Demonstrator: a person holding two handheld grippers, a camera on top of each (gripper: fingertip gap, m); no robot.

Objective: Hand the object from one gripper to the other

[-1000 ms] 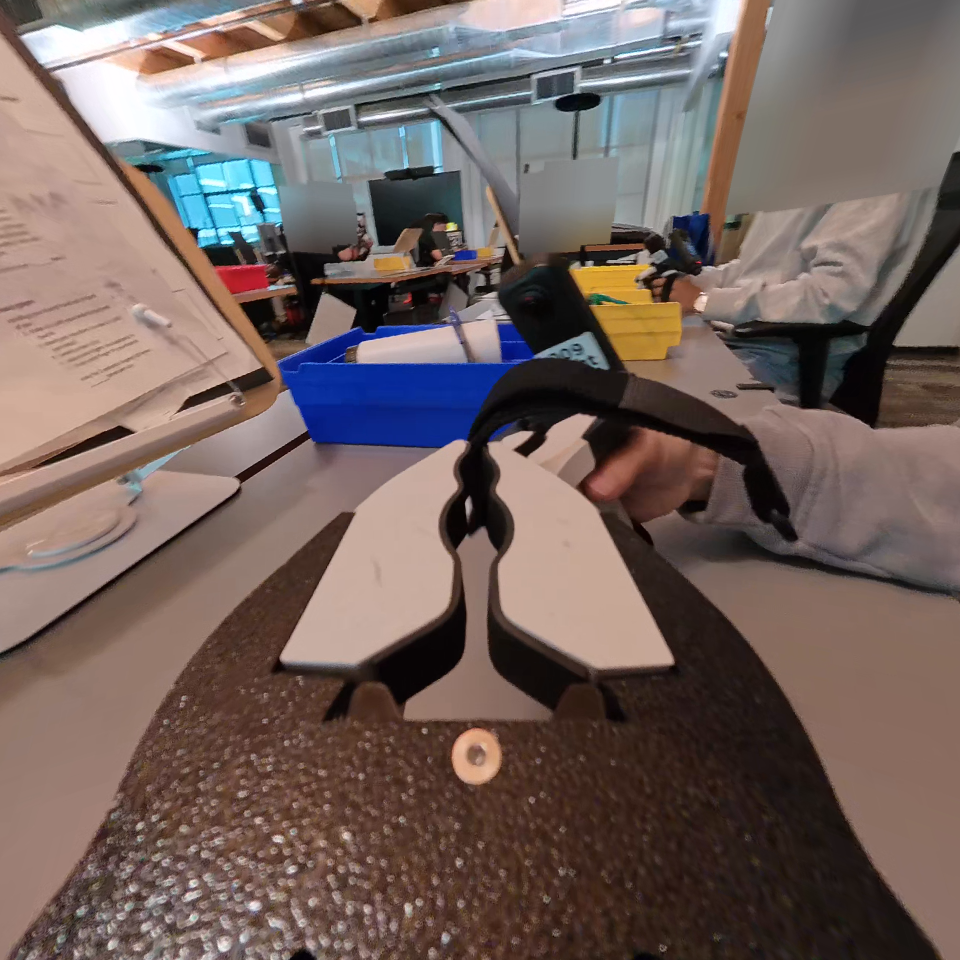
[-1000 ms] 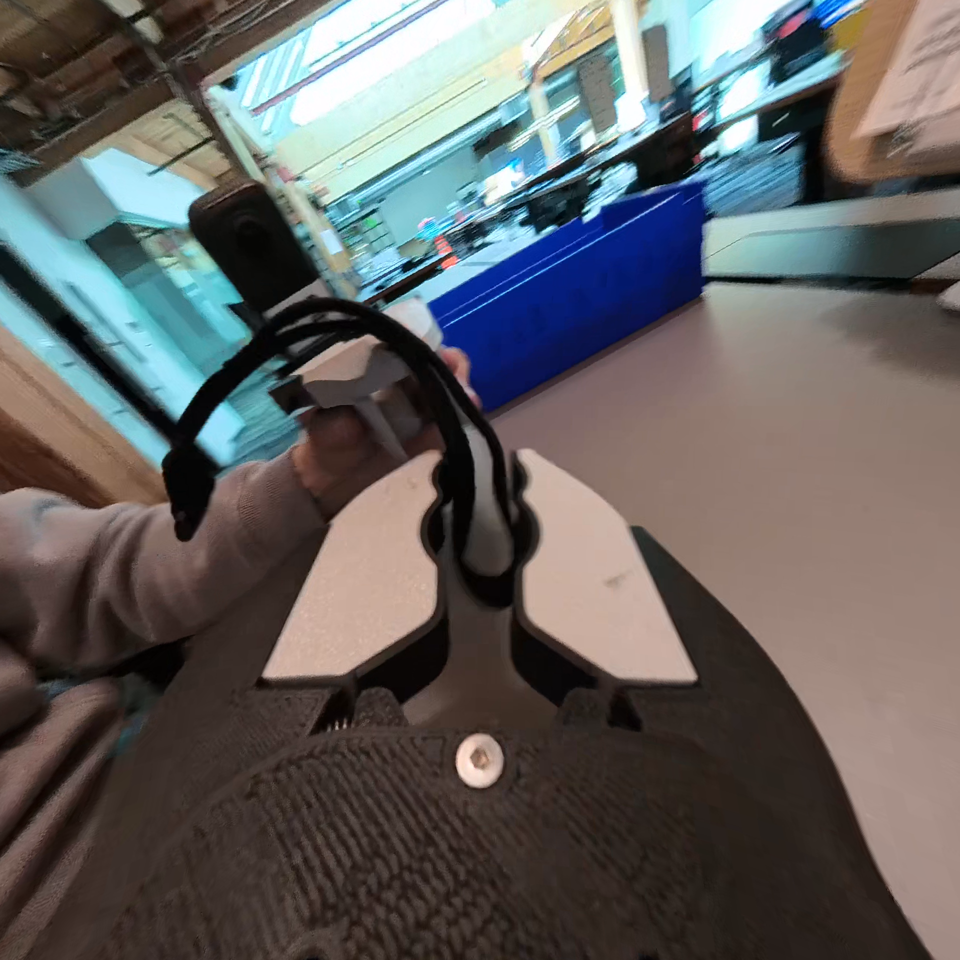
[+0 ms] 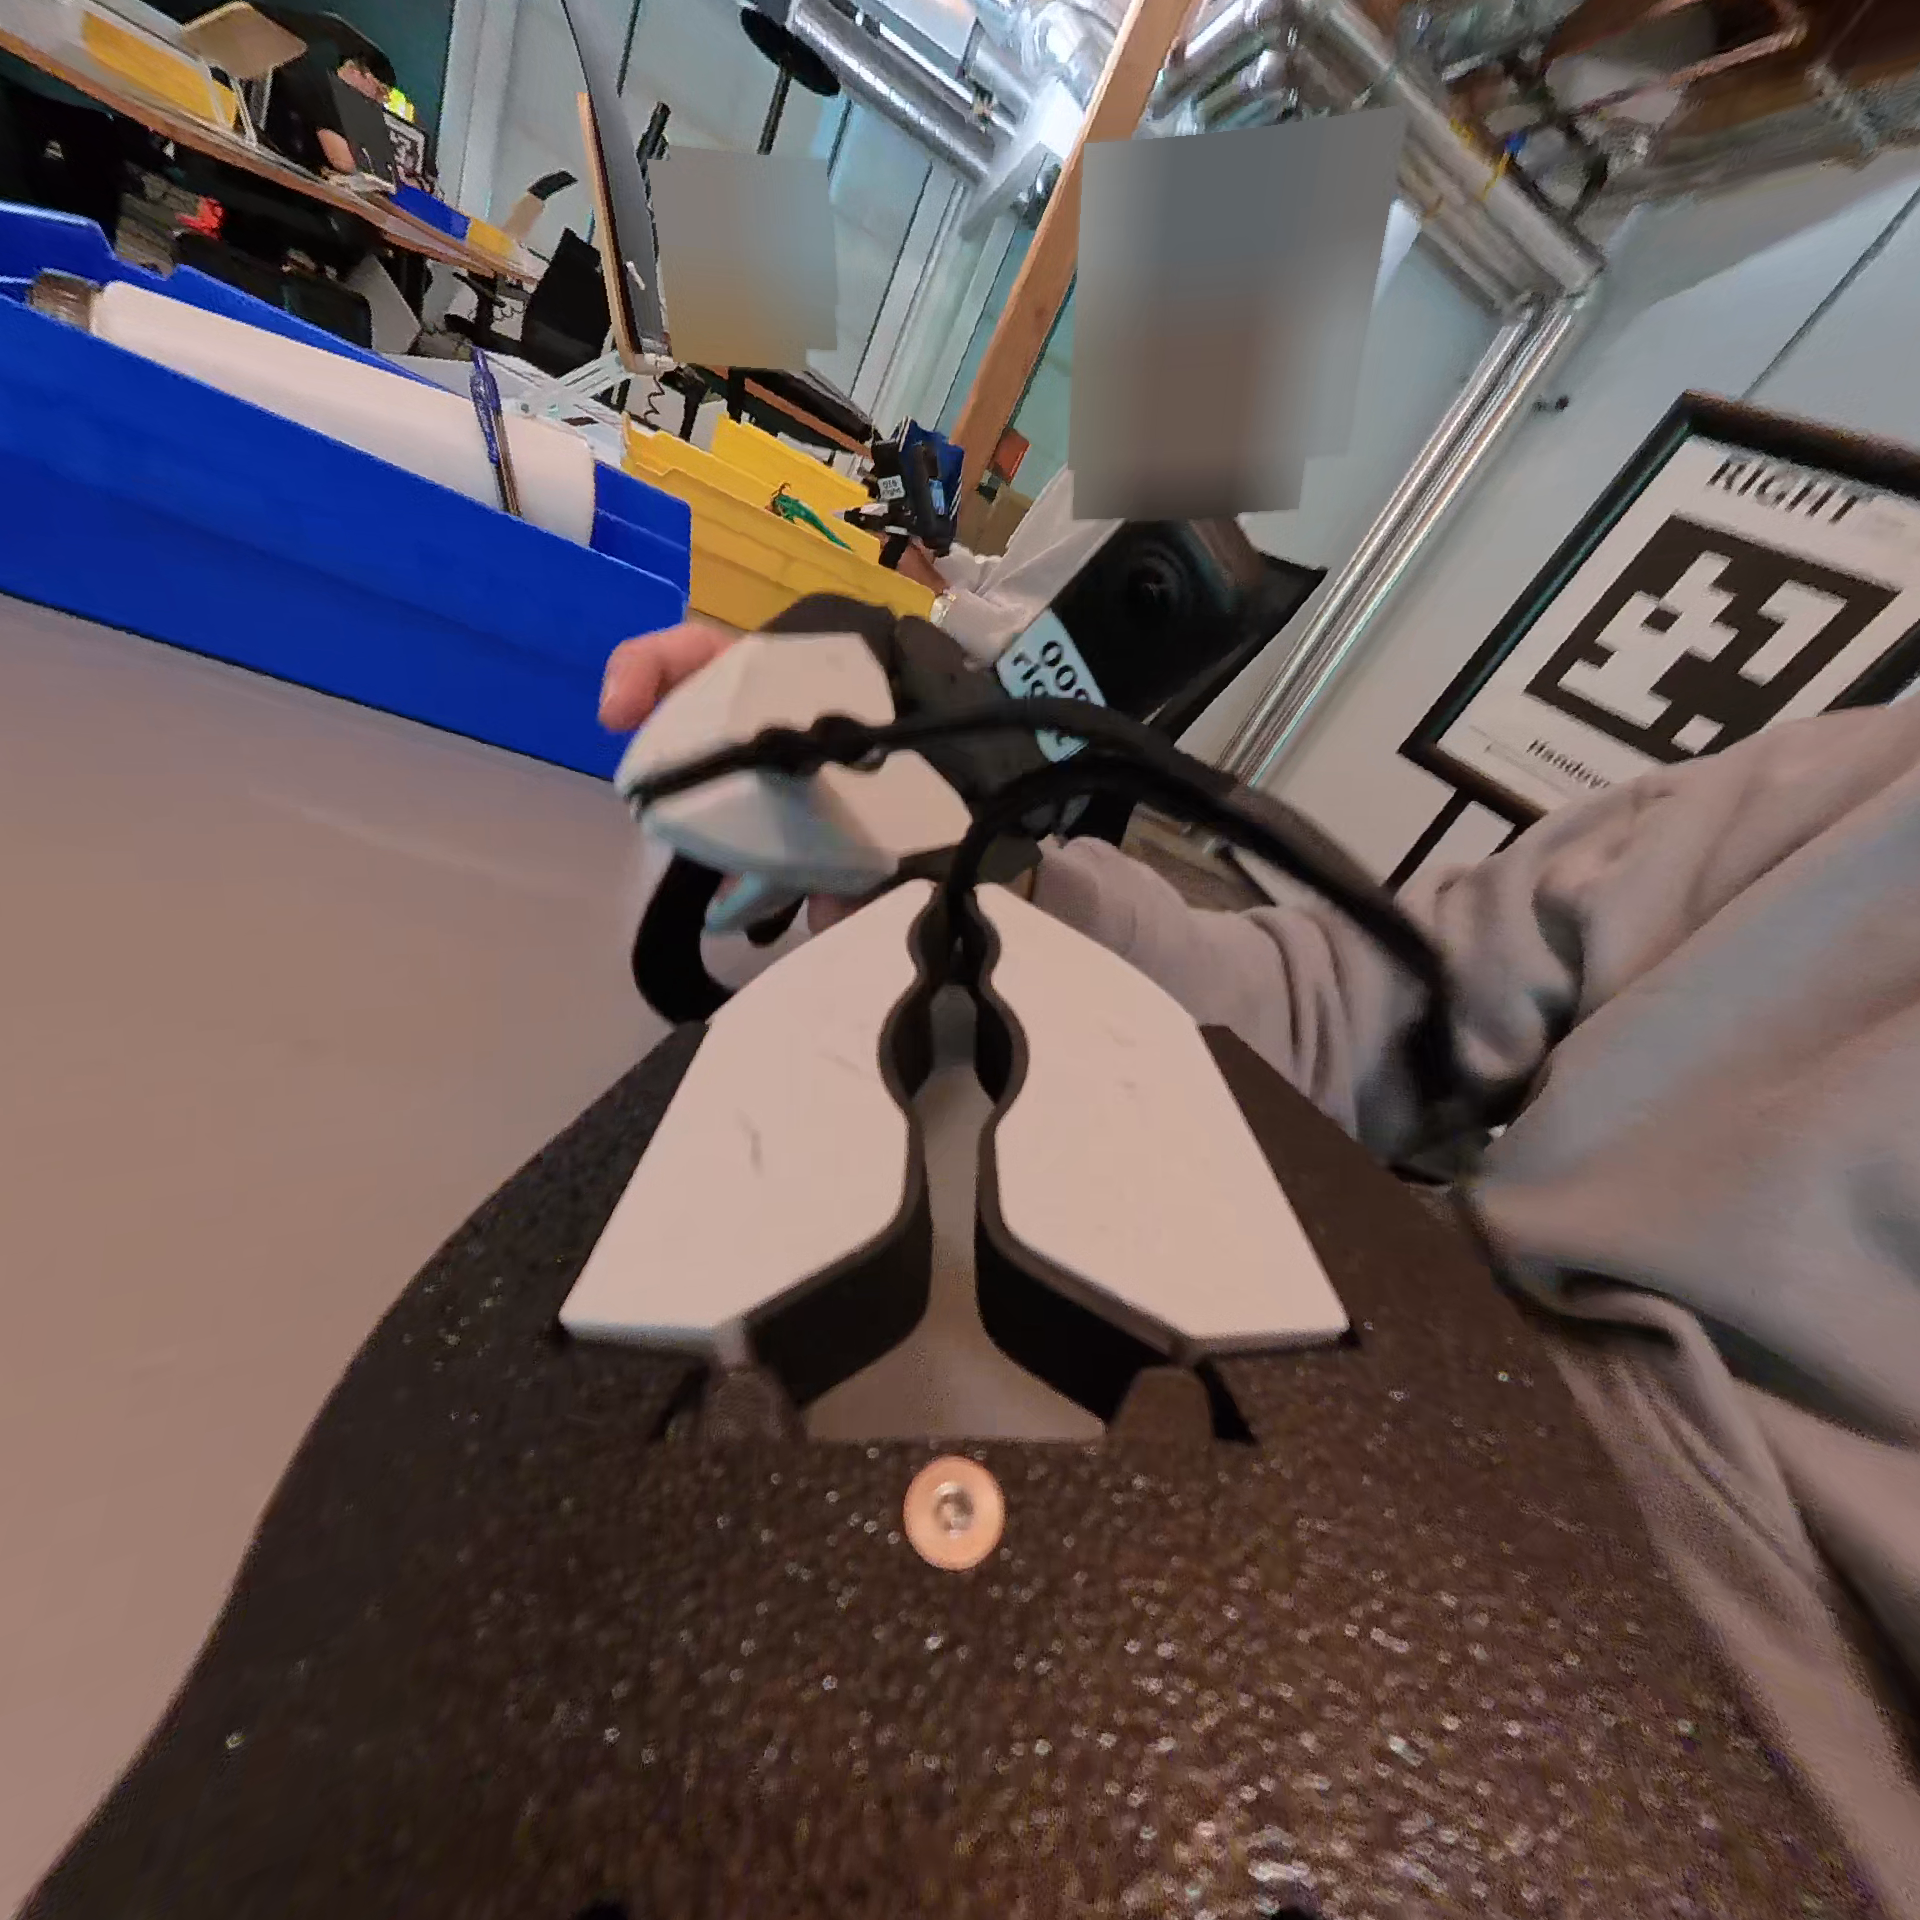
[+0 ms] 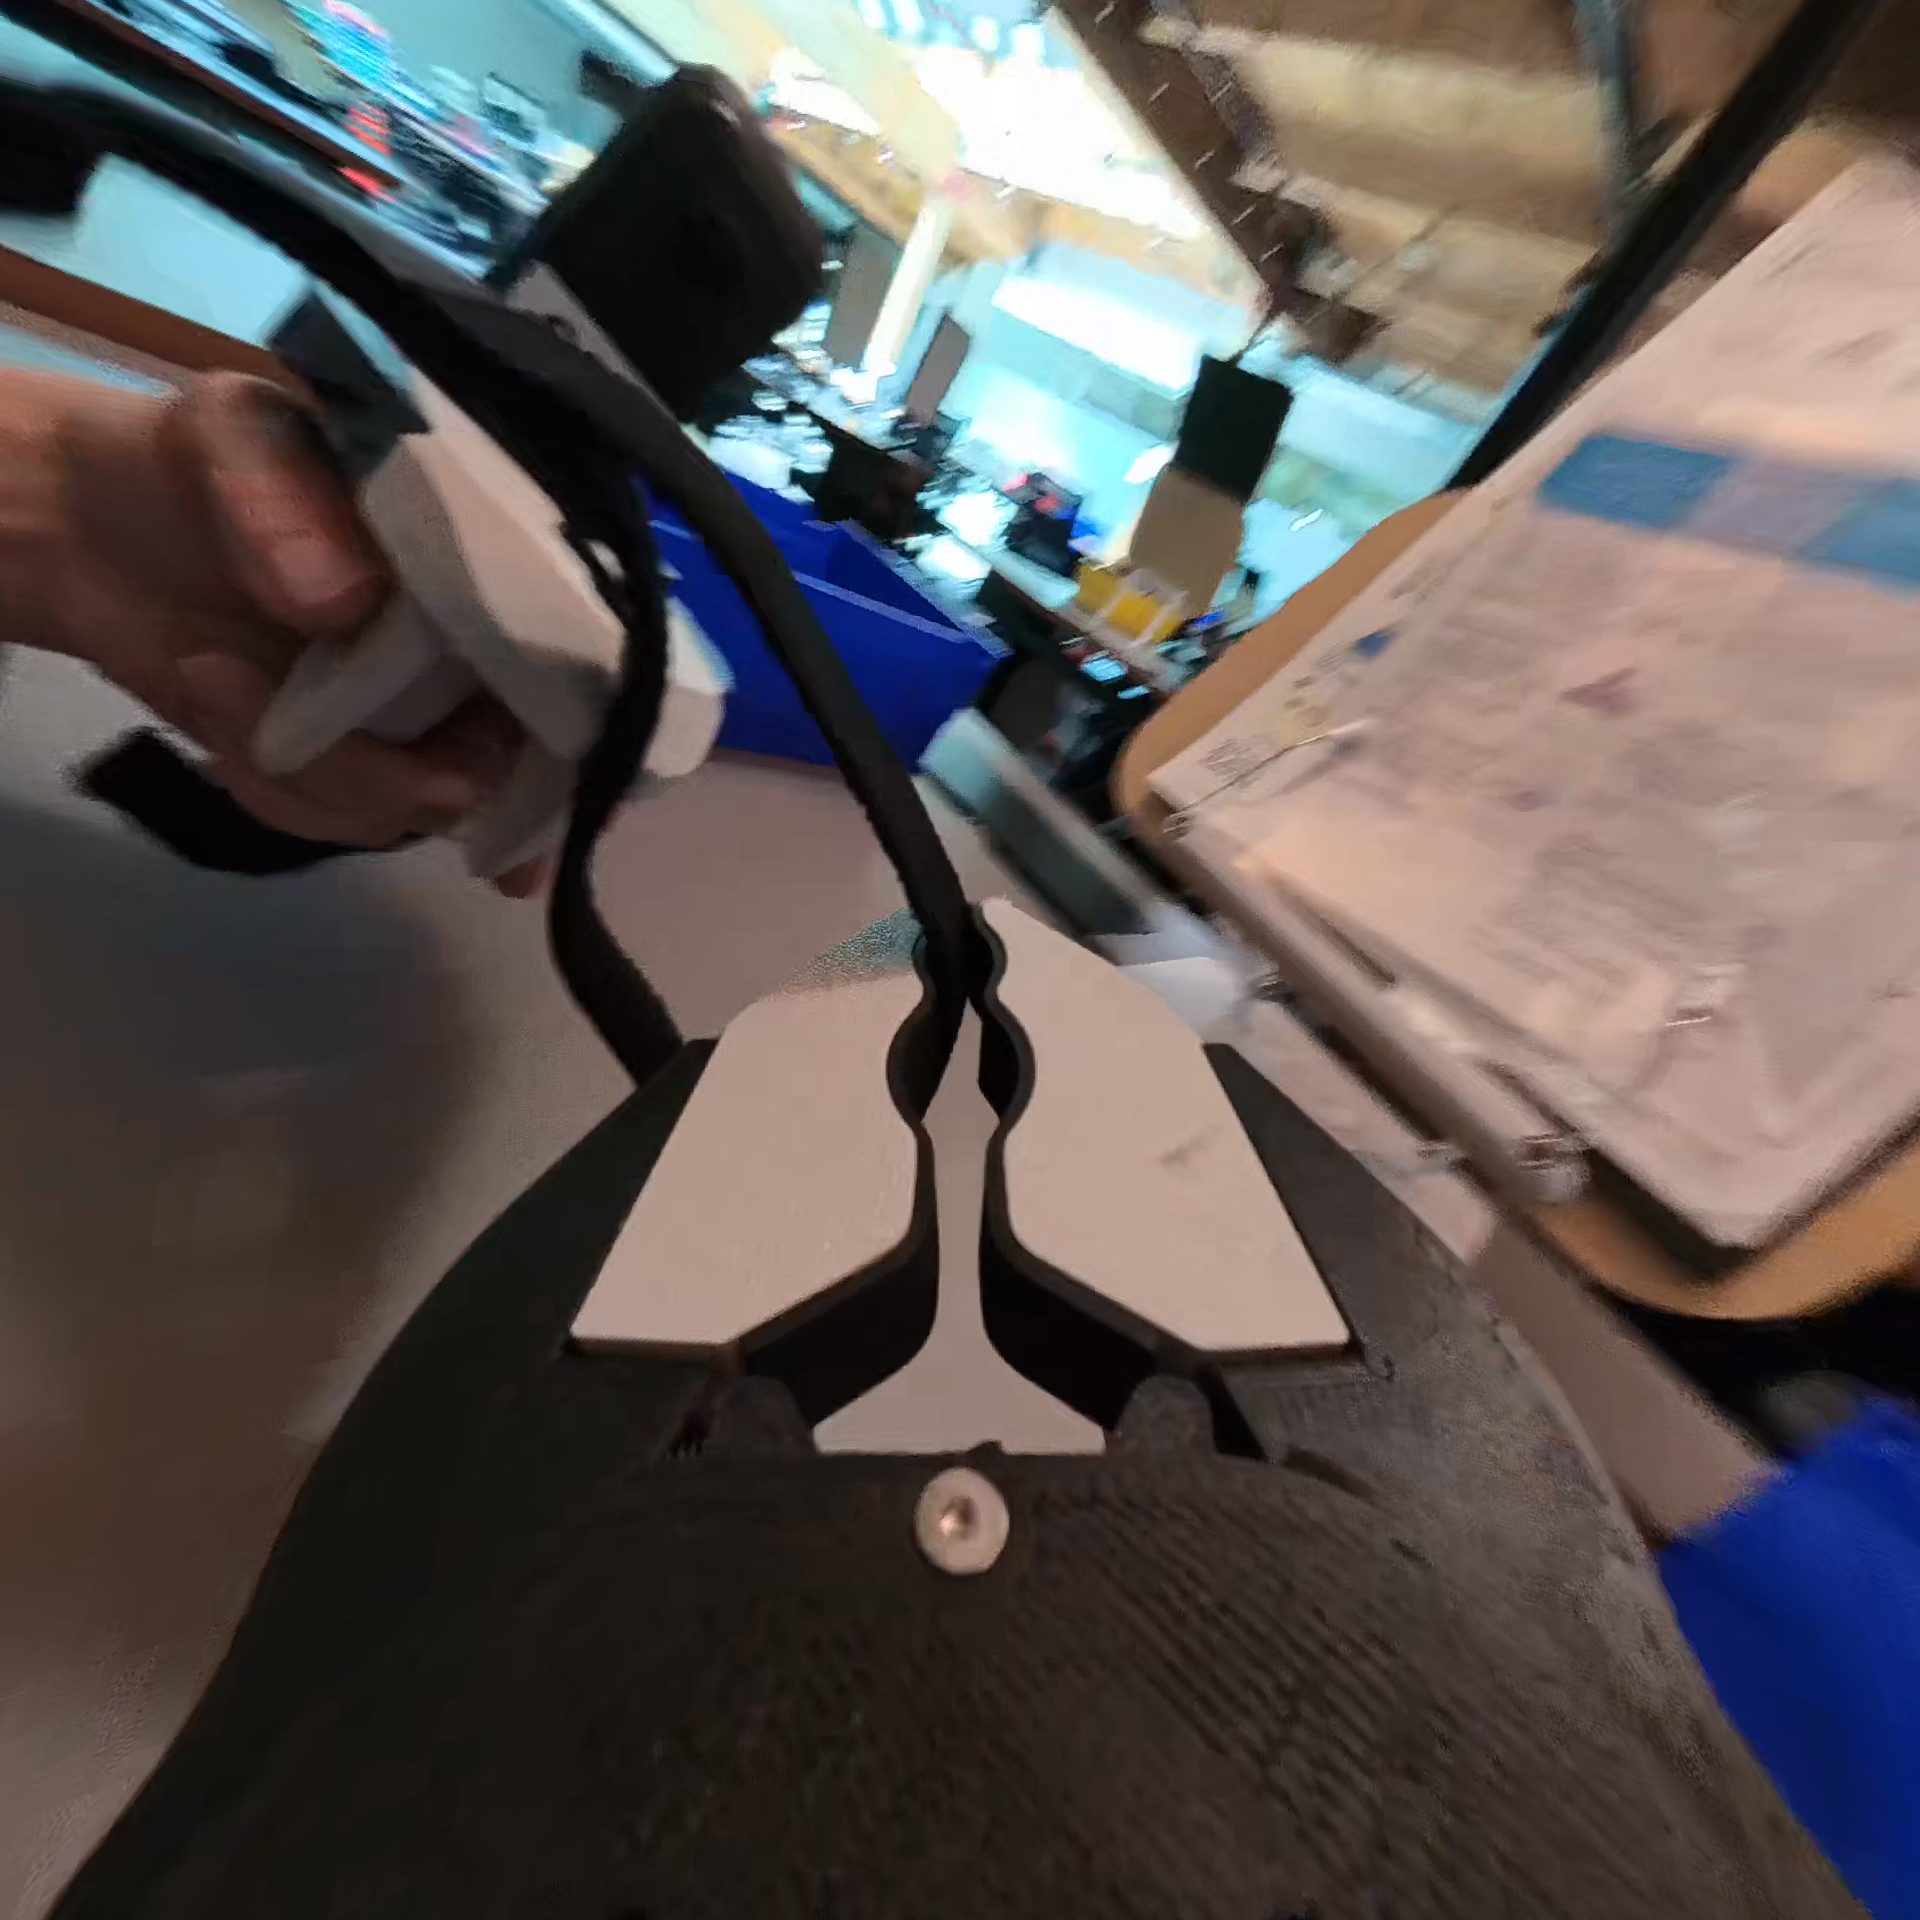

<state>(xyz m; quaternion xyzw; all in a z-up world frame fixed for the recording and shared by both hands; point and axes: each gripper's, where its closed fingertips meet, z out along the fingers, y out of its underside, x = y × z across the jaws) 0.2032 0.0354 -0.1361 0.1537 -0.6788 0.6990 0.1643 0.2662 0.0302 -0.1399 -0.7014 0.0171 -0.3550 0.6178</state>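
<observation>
One black strap (image 3: 1226, 769), two tongs clamping it

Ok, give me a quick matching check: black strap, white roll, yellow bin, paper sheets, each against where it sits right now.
Things:
1. black strap
2. white roll
3. yellow bin
4. paper sheets

Places:
A. lying in the blue bin
B. on the tilted wooden stand
C. pinched by both the left gripper and the right gripper
D. beyond the blue bin

Pairs: 1-C, 2-A, 3-D, 4-B
</observation>
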